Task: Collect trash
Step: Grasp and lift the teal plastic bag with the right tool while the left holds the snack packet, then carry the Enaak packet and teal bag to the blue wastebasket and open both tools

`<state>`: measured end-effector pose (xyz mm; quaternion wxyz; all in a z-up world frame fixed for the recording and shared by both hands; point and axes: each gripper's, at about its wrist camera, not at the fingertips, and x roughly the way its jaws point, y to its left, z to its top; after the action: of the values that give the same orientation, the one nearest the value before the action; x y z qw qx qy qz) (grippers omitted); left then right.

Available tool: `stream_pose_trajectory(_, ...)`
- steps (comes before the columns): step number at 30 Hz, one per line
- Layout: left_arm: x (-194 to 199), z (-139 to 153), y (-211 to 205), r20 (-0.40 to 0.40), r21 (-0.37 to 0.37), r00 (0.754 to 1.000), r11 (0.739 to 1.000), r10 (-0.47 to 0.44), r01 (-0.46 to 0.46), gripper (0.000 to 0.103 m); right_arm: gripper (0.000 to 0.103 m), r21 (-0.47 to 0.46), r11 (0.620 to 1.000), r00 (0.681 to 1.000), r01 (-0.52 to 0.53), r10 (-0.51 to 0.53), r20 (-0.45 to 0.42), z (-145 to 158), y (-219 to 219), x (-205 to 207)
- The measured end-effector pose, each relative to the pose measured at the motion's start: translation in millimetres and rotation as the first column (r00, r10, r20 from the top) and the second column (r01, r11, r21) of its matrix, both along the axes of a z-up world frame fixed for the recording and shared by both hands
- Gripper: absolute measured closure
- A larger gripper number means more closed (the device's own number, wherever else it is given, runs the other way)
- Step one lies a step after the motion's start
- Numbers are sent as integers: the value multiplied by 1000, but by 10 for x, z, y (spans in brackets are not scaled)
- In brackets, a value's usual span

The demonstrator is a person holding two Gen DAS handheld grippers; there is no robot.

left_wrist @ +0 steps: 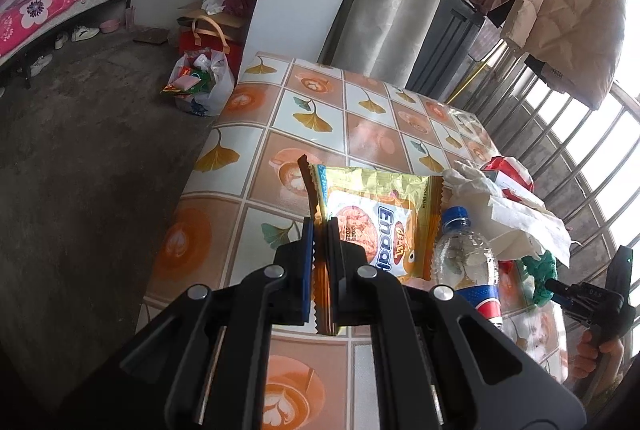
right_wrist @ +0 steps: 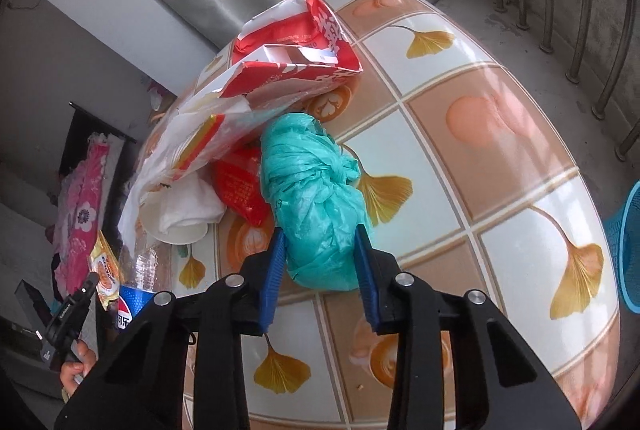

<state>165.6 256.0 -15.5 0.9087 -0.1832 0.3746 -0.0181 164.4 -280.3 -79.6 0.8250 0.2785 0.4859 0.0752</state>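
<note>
The left hand-held gripper (left_wrist: 320, 230) is clamped on the serrated edge of a snack wrapper (left_wrist: 380, 226), a glossy gold foil with an orange band, which hangs a little above the table (left_wrist: 256, 158). The right hand-held gripper (right_wrist: 320, 242) has its blue ribbed pads on both sides of a green bag (right_wrist: 316, 198); they touch its sides, so I judge the grip is made or almost made. This bag is thin crinkled plastic, knotted into a soft lump, and it lies on the table.

The step in hand seems to be the picking up: one piece is already held, and the second is being taken. The next move calls for a firm squeeze on the soft bag, then a lift to a bin; a blue mesh basket (right_wrist: 628, 250) stands at the right edge.

Beside the bag lie a red foil packet (right_wrist: 236, 186), a torn red and white carton (right_wrist: 296, 54), white tissue (right_wrist: 188, 206) and a clear bottle (left_wrist: 464, 262) with a blue cap.
</note>
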Motion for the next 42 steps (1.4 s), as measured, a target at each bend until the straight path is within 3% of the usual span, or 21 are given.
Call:
stream_pose_trajectory(7, -82, 278, -146, 48, -2, 998, 999, -35, 35, 98, 74, 35, 999, 1000, 18, -18, 1, 5, -179, -433)
stream_pose_trajectory(16, -202, 779, -585, 147, 11, 979, 990, -138, 138, 98, 75, 68, 996, 993, 51, -57, 100, 266, -457, -743)
stream_pose_trajectory(21, -198, 901, -1035, 138, -23, 958, 966, -252, 258, 98, 75, 43, 996, 985, 75, -81, 154, 394, -678, -877)
stream_pose_trajectory(26, -236, 993, -1630, 144, 12, 917, 927, -372, 374, 98, 75, 80, 988, 970, 132, -145, 193, 428, -1005, -1092)
stream_pose_trajectory(31, -195, 1006, -2349, 103, 39, 853, 859, -511, 510, 98, 75, 117, 968, 948, 221, -241, 207, 346, -1391, -1427)
stream_pose_trajectory(35, -119, 972, -3014, 55, 53, 780, 782, -623, 621, 98, 75, 138, 936, 918, 325, -347, 192, 217, -1786, -1740)
stream_pose_trajectory(42, -120, 696, -4466, -57, 89, 611, 606, -789, 791, 98, 75, 143, 828, 817, 542, -560, 142, -75, -2463, -2358)
